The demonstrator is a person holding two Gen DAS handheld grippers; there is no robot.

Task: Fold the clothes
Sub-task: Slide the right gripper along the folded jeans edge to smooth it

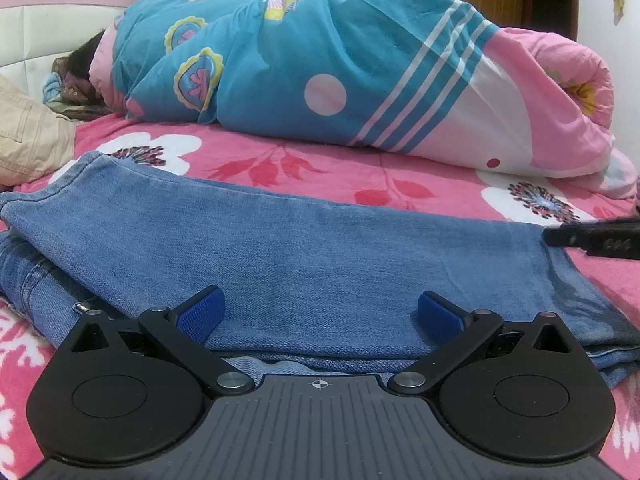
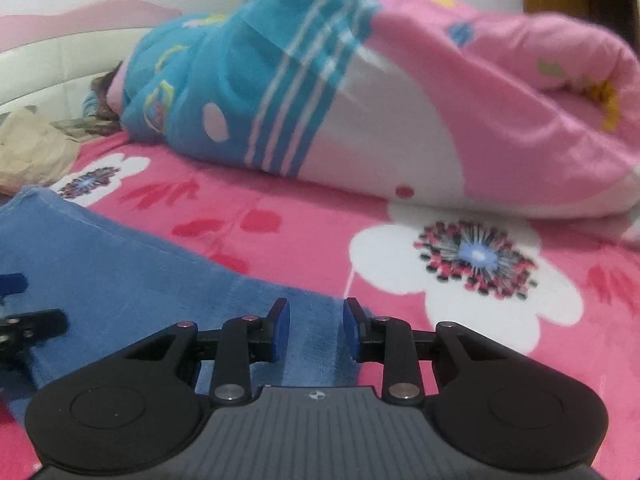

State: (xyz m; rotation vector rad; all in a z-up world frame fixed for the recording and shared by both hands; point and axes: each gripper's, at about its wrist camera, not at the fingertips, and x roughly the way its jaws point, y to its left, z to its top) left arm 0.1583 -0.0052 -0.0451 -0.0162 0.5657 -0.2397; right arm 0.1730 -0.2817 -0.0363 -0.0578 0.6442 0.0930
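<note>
Jeans (image 1: 304, 256) folded over on themselves, lying as a long doubled band across the pink flowered bedsheet (image 1: 280, 164), waistband end bunched at the left. Left gripper (image 1: 320, 312) low at the near edge of the denim, blue pads spread wide, gripping nothing. Right gripper (image 2: 316, 330) over the right end of the band, pads narrowed but with a gap between, denim showing through; probably not pinching, though blur leaves that unsure. Judged mid-fold: one lengthwise fold lies in place, both tools set along the band as for a further fold. Next move calls for firm bites on both layers at once and a level lift, lest the upper layer slip. No readable brand or label; only faint embossed marks on the other gripper's finger, illegible. Beyond, rolled quilt (image 1: 360, 60) and beige garment (image 1: 28, 140).
</note>
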